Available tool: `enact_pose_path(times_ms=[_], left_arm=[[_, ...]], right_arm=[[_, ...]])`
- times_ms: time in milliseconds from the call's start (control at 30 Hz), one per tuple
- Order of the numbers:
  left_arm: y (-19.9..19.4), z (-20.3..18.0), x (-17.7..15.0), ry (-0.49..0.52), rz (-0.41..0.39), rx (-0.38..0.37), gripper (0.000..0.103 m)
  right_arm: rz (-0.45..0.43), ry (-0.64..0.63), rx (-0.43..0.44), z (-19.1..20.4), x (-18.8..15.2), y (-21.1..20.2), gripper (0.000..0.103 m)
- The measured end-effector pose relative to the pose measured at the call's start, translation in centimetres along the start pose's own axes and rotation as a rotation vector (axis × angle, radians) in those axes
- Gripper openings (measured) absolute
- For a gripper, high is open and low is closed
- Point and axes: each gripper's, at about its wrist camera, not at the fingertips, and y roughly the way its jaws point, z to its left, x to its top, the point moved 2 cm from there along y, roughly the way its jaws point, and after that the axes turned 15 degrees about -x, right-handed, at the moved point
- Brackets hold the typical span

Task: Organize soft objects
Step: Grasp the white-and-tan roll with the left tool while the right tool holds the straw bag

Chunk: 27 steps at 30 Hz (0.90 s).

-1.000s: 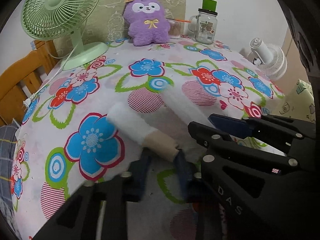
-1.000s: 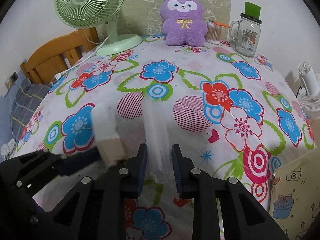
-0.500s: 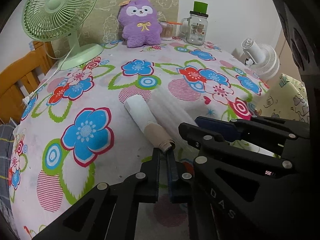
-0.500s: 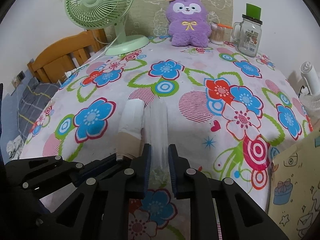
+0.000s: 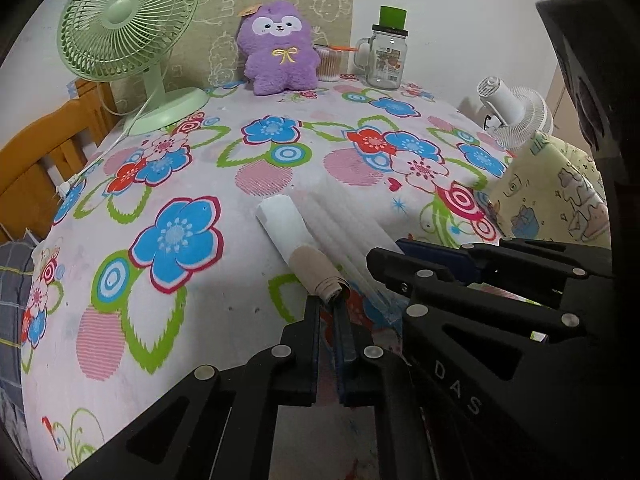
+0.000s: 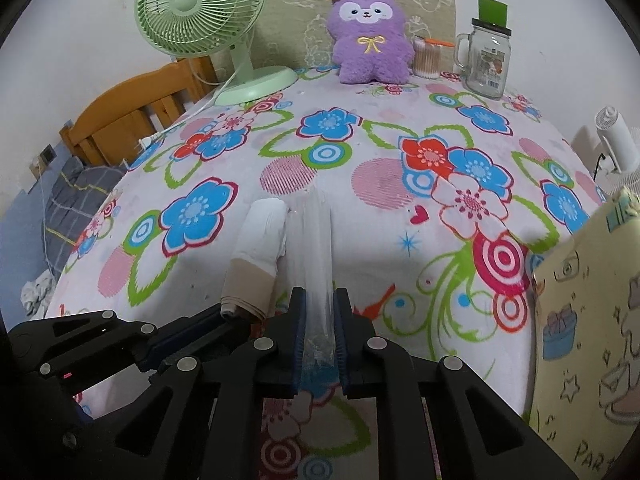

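Note:
A rolled white and beige sock (image 5: 298, 244) lies on the flowered tablecloth (image 5: 180, 184), also seen in the right wrist view (image 6: 256, 256). Beside it lies a clear plastic bag (image 5: 348, 236), folded long (image 6: 318, 248). My left gripper (image 5: 327, 308) is shut on the sock's beige end. My right gripper (image 6: 319, 312) is shut on the near end of the plastic bag. The two grippers sit side by side at the table's front edge.
A purple plush toy (image 6: 372, 36), a glass jar with a green lid (image 6: 486, 60) and a cotton swab cup (image 6: 426, 58) stand at the back. A green fan (image 6: 208, 20) stands back left. A white fan (image 5: 512, 114) and a yellow gift bag (image 6: 588, 340) are at the right.
Both grippers closed, the left on the sock end and the right on the bag. Both pulled back toward the front edge, and the sock and bag straightened beside each other.

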Motion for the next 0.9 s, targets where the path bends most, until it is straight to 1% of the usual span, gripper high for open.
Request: enact_pose_path(times_ms=[400, 467, 500, 533, 600, 633, 700, 900], left_arm=[[-2.1, -2.7, -1.7, 0.007, -0.027, 0.016, 0.002], [-2.3, -2.8, -2.2, -0.004, -0.023, 0.025, 0.008], [-2.4, -2.8, -2.4, -0.018, -0.017, 0.032, 0.024], [-2.4, -2.7, -2.7, -0.032, -0.010, 0.037, 0.037], [-2.6, -2.6, -3.0, -0.046, -0.016, 0.050, 0.039], [-2.7, -2.6, -3.2, -0.045, -0.016, 0.057, 0.044], [-2.9, -2.8, -3.2, -0.044, -0.018, 0.058, 0.048], [-2.0, -2.8, -2.3, -0.037, -0.022, 0.070, 0.048]], right_arm=[[-0.026, 0.007, -0.003, -1.1, -2.3, -3.4, 0.016], [-0.025, 0.000, -0.006, -1.1, -2.9, -3.8, 0.016], [-0.022, -0.004, -0.005, -1.1, -3.1, -3.9, 0.016], [-0.020, -0.004, -0.005, -1.2, -3.4, -4.0, 0.016], [-0.015, -0.002, -0.003, -1.4, -3.8, -4.2, 0.016], [-0.018, -0.002, -0.004, -1.5, -3.9, -4.3, 0.016], [-0.022, 0.001, -0.004, -1.7, -3.9, -4.5, 0.016], [-0.028, 0.018, -0.007, -2.3, -3.3, -4.2, 0.016]])
